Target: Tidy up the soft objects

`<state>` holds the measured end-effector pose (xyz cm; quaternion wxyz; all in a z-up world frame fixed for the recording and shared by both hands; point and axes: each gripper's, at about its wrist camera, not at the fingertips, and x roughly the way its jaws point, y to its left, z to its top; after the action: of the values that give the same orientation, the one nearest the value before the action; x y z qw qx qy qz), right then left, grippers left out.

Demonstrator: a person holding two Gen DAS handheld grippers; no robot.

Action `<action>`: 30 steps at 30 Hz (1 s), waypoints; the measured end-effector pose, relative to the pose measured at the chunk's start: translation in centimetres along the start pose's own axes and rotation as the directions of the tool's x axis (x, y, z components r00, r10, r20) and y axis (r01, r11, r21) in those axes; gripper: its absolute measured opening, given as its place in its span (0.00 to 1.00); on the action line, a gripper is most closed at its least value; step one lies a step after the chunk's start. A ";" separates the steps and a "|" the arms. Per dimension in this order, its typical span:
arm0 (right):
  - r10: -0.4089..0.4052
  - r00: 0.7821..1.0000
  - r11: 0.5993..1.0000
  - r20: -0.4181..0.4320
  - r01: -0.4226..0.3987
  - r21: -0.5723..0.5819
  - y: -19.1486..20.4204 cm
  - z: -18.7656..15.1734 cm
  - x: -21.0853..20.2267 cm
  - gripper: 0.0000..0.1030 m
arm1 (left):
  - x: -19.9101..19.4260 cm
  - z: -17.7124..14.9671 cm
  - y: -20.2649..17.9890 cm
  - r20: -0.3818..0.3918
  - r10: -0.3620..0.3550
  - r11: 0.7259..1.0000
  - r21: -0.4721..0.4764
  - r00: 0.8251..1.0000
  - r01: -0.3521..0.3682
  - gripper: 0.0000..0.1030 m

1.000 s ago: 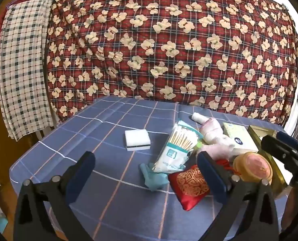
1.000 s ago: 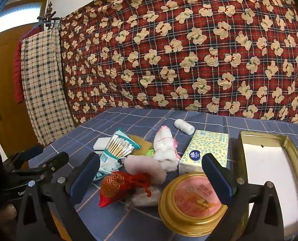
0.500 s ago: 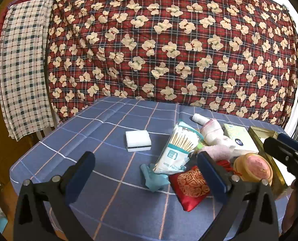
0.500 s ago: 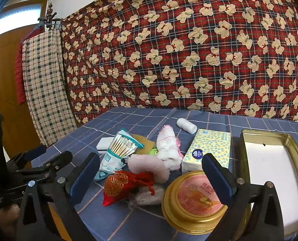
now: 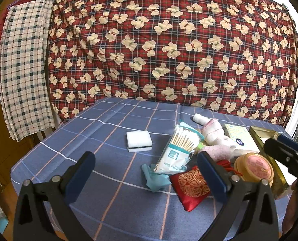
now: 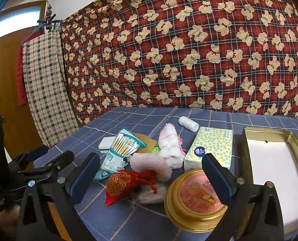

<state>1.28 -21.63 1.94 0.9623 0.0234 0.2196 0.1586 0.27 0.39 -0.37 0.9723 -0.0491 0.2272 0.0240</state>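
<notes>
Both grippers hang released. The pink fluffy cloth (image 6: 149,163) lies ahead, between the right gripper (image 6: 151,172) fingers, probably nearer to it than the left gripper (image 5: 145,172).

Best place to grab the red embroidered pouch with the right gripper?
Grip the red pouch across its bulging gold-patterned body, coming from above on the near side with the right gripper, which is open. The pink fluffy item crowds its drawstring end, so avoid that side.
</notes>
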 end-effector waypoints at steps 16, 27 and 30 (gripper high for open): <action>0.007 1.000 1.000 -0.002 -0.007 0.006 0.2 -0.3 -0.1 1.00 | 0.0 0.3 0.1 0.007 -0.002 1.000 0.004 1.000 0.002 1.00; 0.008 1.000 1.000 -0.004 -0.008 0.012 0.2 -0.4 -0.1 1.00 | 0.1 0.3 0.2 0.008 -0.001 1.000 0.006 1.000 0.001 1.00; 0.011 1.000 1.000 -0.006 -0.011 0.014 0.0 -0.3 -0.1 1.00 | 0.0 0.2 0.1 0.008 -0.001 1.000 0.007 1.000 0.001 1.00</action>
<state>1.06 -21.65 1.70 0.9606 0.0306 0.2233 0.1625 0.35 0.52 -0.15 0.9734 -0.0460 0.2232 0.0228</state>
